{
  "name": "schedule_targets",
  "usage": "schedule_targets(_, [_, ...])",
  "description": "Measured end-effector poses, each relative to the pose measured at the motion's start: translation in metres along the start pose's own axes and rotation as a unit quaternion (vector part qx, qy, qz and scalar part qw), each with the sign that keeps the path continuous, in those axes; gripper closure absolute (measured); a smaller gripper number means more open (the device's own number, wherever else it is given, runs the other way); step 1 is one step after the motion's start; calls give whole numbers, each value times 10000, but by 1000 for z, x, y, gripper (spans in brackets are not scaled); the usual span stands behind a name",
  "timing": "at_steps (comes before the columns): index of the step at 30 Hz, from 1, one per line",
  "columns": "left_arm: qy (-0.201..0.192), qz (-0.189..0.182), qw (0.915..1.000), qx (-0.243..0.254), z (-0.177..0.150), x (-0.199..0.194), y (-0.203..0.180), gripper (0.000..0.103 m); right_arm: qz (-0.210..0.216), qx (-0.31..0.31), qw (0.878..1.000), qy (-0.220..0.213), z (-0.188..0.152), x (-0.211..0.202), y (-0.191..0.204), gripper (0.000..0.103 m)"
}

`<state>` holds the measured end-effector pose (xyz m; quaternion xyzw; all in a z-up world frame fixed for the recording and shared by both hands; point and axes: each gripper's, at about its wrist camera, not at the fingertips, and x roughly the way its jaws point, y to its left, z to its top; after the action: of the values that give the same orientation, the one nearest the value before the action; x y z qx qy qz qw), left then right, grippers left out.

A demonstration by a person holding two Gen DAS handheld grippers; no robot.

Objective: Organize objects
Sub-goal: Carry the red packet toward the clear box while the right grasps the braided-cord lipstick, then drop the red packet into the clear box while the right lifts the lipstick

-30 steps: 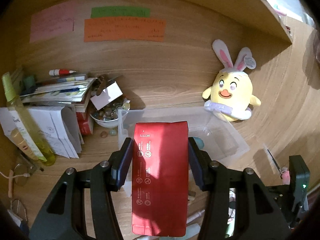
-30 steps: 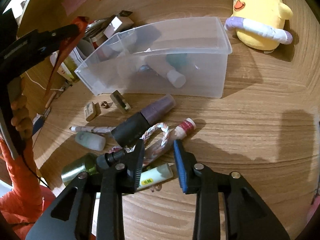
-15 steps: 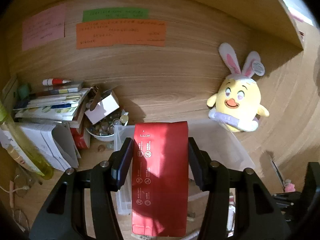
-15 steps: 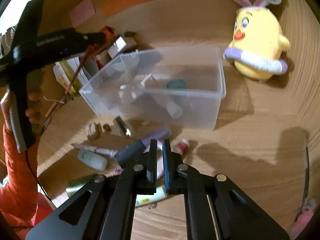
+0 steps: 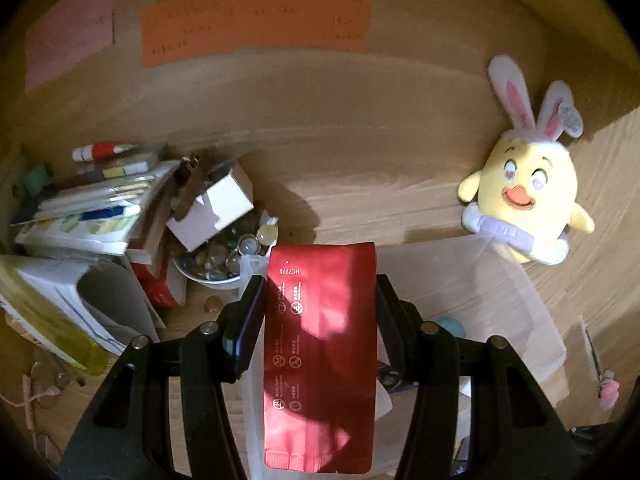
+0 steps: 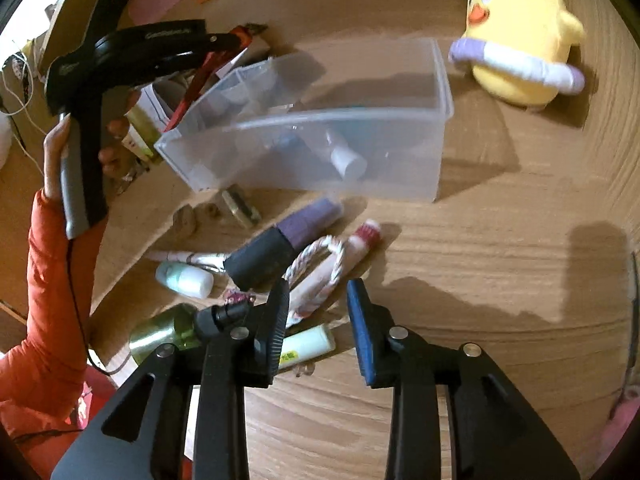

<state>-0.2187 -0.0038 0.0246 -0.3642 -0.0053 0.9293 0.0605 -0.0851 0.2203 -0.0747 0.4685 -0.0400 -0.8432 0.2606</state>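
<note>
The wooden surface (image 6: 500,264) holds a clear plastic bin (image 6: 438,92), with a white bottle (image 6: 346,158) inside. The yellow chick toy (image 6: 520,36) sits at 2 o'clock from the bin. The left tongs (image 5: 320,304) pinch a red pouch (image 5: 320,360) flat between both pads, up above the bin. The right tongs (image 6: 318,308) are spread apart, holding nothing, over a pile of small things at 6 o'clock from the bin: a black and purple bottle (image 6: 280,248), a twisted rope ring (image 6: 320,264), and a red-capped tube (image 6: 366,236)

Dim warm light, hard shadows, fisheye-warped edges
</note>
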Motion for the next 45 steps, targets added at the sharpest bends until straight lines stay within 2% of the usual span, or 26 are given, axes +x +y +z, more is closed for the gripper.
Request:
schedule_targets(4, [126, 13, 9999, 63, -1, 11, -6, 50, 305, 136, 9994, 36, -1, 7, -5, 79])
schedule_targets(8, [183, 23, 9997, 133, -2, 17, -11, 50, 101, 28, 9998, -144, 1, 2, -4, 97])
schedule_targets(9, [194, 20, 9997, 144, -2, 18, -12, 50, 65, 2, 9998, -186, 1, 0, -3, 98])
schedule_targets(15, [369, -68, 9991, 205, -5, 27, -17, 50, -84, -192, 9985, -499, 9, -17, 4, 99])
schedule_targets(22, [644, -286, 9973, 182, -8, 35, -17, 49, -211, -363, 9944, -966, 32, -41, 12, 99])
schedule_targets(25, [676, -375, 9968, 189, -9, 33, -18, 42, -293, -421, 9914, -1200, 47, -49, 16, 99])
schedule_targets(35, [385, -342, 9984, 212, -13, -1, -13, 31, -427, -439, 9830, -1730, 88, -66, 19, 99])
schedule_targets(40, [204, -307, 9990, 247, -20, -22, -8, 29, -761, -472, 9799, -1782, 105, -57, 16, 99])
schedule_targets(45, [181, -392, 9988, 228, -34, -36, -1, 29, -1184, -555, 9777, -1642, 113, -37, 14, 99])
